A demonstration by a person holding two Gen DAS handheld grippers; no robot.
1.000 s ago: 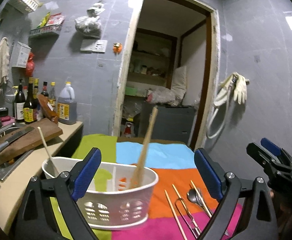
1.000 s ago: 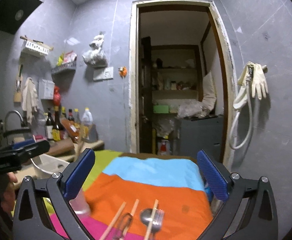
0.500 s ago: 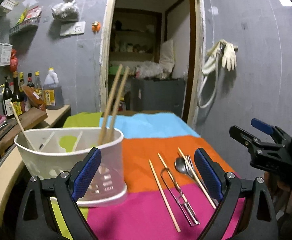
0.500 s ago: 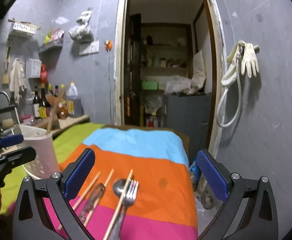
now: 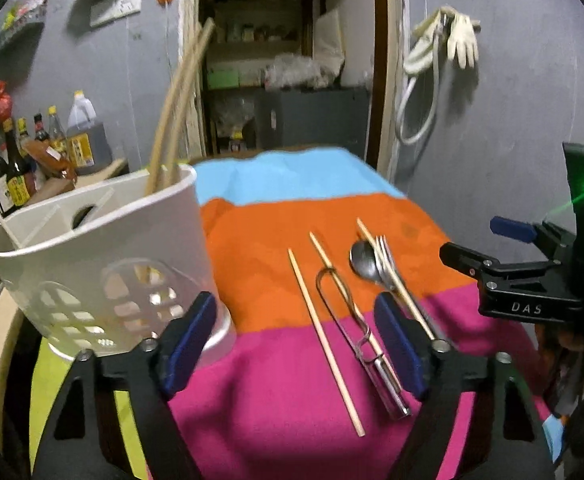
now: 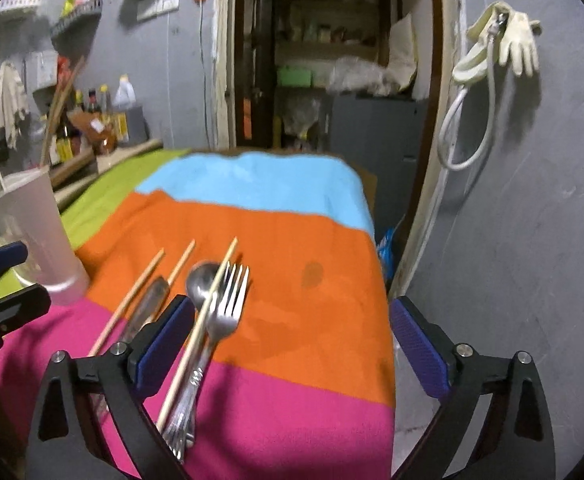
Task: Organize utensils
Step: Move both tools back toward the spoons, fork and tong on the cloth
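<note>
A white utensil holder [image 5: 104, 264] stands at the left on the striped cloth, with two chopsticks [image 5: 176, 112] leaning out of it. On the cloth lie three loose chopsticks [image 5: 323, 340], a wire-handled metal tool [image 5: 343, 312], a spoon [image 5: 361, 260] and a fork [image 5: 385, 252]. My left gripper [image 5: 293, 336] hovers above a chopstick and the metal tool; its jaws are closing and the pads touch nothing. My right gripper [image 6: 292, 346] hangs over bare cloth with its jaws wide and just closing. The fork [image 6: 228, 300], spoon [image 6: 200, 280] and a chopstick [image 6: 196, 332] lie by its left finger.
The cloth-covered table [image 6: 331, 380] ends close to the grey wall on the right. Behind it is an open doorway [image 5: 292, 80] with shelves. Bottles [image 5: 16, 168] stand on the counter at the left. Gloves and a hose [image 5: 447, 40] hang on the wall.
Both grippers have sunk and tipped down toward the table, so the loose utensils now lie right ahead. The left jaws have narrowed. The holder has shifted to the left of the left view.
</note>
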